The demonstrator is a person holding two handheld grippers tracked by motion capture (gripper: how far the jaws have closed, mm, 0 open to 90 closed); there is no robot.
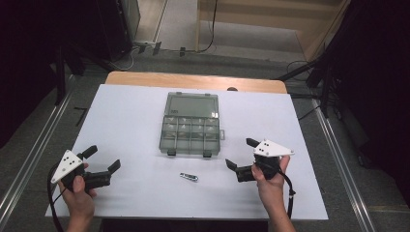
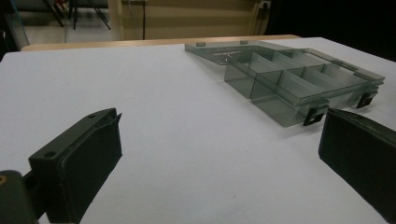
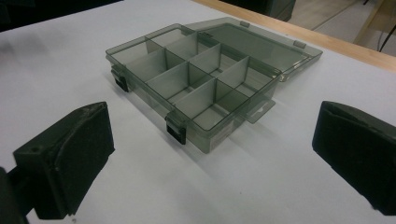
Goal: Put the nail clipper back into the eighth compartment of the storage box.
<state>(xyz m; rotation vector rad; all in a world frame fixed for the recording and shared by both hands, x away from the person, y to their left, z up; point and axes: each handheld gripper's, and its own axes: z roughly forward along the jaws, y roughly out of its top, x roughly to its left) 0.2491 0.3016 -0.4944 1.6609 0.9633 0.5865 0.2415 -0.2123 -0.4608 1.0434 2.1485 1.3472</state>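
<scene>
Your compartment box (image 1: 192, 126) sits open at the middle of the tabletop (image 1: 135, 116), lid laid flat toward the far edge, and a small metal piece (image 1: 188, 177) lies apart from it toward the near edge, between your hands. Your left claw (image 1: 102, 159) and right claw (image 1: 240, 153) are both spread wide and hold nothing. The piece is thin and flat, so a pinch may skid it away. The box looks light, so nudging a latch (image 3: 177, 130) could shove it or swing the lid.
</scene>
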